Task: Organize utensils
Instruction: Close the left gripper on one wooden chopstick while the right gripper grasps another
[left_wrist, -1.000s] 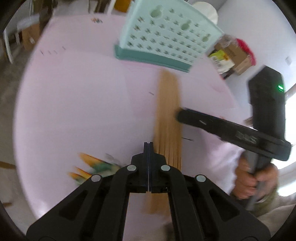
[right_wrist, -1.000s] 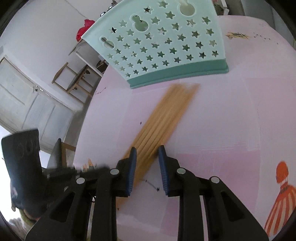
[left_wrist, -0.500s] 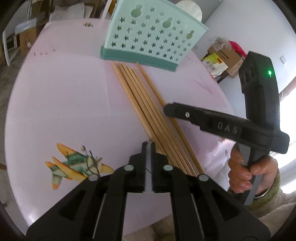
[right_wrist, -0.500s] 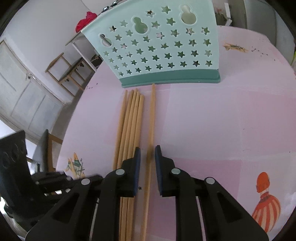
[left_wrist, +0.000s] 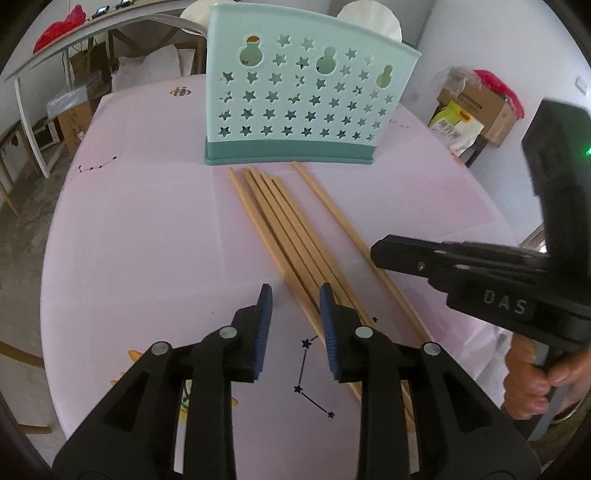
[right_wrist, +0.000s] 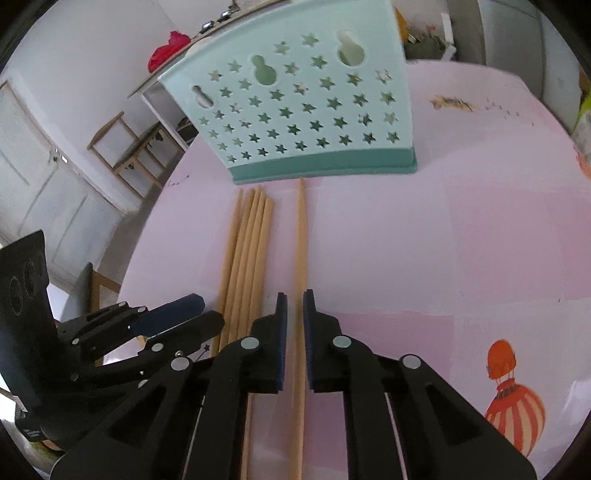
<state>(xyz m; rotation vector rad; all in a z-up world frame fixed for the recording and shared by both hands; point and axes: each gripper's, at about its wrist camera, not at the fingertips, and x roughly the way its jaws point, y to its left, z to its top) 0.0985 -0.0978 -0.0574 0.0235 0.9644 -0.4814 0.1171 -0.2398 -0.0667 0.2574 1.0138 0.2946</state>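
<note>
- Right now my right gripper (right_wrist: 294, 325) straddles the lone chopstick (right_wrist: 301, 236), jaws closing on it; a sliver of gap shows on each side, so I judge the pads are not yet pressing.
- Meanwhile my left gripper (left_wrist: 295, 314) is opening, with nothing between its jaws but the pink tablecloth (left_wrist: 147, 229); its right finger sits over the edge of the chopstick bundle (left_wrist: 288, 229).
- All the sticks lie flat on the cloth, thin ends pointing at the foot of the mint star-punched utensil holder (left_wrist: 295, 99), which stands upright just beyond them.
- To my eye each stick is light, stiff wood, smooth and round enough to roll or twist between the pads.
- Lying flat, it leaves little height to pinch, so I would grip low, close to the cloth.
- I would hold it toward the thicker near end, where it is widest, and squeeze squarely so it does not swivel when lifted.
- Breakage seems unlikely; slipping is the real risk.
</note>
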